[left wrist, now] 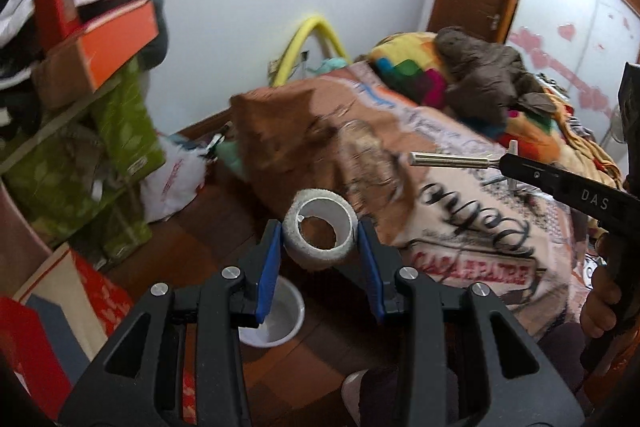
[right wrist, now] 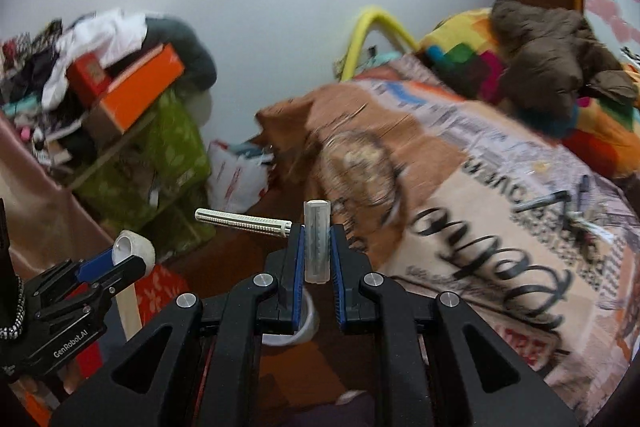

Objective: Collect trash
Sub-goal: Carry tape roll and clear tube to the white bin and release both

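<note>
Left gripper (left wrist: 319, 247) is clamped on a tape roll (left wrist: 319, 229): white, rough-sided, hollow core, held above a white plastic bin (left wrist: 280, 323) standing on the dark wooden floor (left wrist: 224, 227). What the bin holds cannot be told. Right gripper (right wrist: 317, 251) is closed on a razor (right wrist: 317, 241), its translucent ribbed head upright between the blue pads (right wrist: 297, 267), its ridged handle jutting left. Only the right view shows pens (right wrist: 540, 203) lying on the printed bedspread (right wrist: 500, 227). Beside the bed, green cartons (left wrist: 120, 131) carry an orange shoebox (left wrist: 116, 43).

I see a bed (right wrist: 500, 227) with a printed blanket (left wrist: 460, 227), a brown jacket (left wrist: 480, 75) on it, and green boxes (left wrist: 100, 163) beside an orange shoebox (left wrist: 116, 39).
</note>
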The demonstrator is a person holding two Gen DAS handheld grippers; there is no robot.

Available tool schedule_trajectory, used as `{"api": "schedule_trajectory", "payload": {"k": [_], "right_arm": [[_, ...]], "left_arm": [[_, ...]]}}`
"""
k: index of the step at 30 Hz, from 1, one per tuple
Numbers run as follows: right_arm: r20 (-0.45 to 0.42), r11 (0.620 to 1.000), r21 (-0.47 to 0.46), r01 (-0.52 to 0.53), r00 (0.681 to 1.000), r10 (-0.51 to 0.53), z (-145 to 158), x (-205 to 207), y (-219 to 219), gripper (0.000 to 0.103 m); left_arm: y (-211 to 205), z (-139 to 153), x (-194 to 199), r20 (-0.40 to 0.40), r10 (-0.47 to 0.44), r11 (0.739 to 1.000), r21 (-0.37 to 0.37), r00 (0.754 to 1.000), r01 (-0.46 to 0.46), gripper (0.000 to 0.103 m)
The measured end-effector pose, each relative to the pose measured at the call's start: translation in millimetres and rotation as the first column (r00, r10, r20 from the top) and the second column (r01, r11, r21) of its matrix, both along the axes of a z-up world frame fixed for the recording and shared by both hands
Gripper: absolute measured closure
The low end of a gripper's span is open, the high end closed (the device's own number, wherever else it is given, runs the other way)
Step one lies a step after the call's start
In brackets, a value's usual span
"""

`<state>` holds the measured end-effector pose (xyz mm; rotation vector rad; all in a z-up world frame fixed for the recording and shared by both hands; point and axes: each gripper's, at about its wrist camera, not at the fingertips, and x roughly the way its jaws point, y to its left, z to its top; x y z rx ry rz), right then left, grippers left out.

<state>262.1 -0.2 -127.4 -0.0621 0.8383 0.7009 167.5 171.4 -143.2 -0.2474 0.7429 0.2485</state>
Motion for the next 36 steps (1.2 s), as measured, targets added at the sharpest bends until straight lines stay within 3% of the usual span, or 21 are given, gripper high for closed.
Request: {"api": "schedule_trajectory", "payload": {"k": [4, 11, 22, 31, 36], "right_arm": [[-0.044, 0.998, -0.047, -0.036, 0.998, 0.034, -26.4, -0.3, 31.4, 0.092], [-0.153, 0.979, -0.182, -0.097, 0.986, 0.069, -102.7, 15.8, 84.8, 0.091], [-0.336, 0.909, -0.344, -0.236, 0.935, 0.115, -215.4, 30.8, 144.3, 0.092], [-0.413, 0.848, -0.423, -0.32, 0.901, 0.133, -271.0, 41.3, 186.6, 0.091], [-0.472, 0.837, -0.415, -0.357, 0.871, 0.137, -291.0, 43.9, 201.7, 0.091]], "left_arm": [[25.4, -35.5, 0.7, -0.058, 0.03, 0.999, -0.017, 0.998, -0.031, 0.066], [64.4, -119.1, 12.7, -0.202, 0.052, 0.991, -0.11, 0.978, -0.075, 0.066], [100.0, -245.5, 29.0, -0.4, 0.042, 0.962, -0.23, 0.916, -0.144, 0.066], [116.3, -339.7, 50.2, -0.541, 0.019, 0.929, -0.301, 0.841, -0.214, 0.066], [124.3, -365.8, 51.1, -0.574, 0.019, 0.896, -0.353, 0.818, -0.269, 0.066]]}}
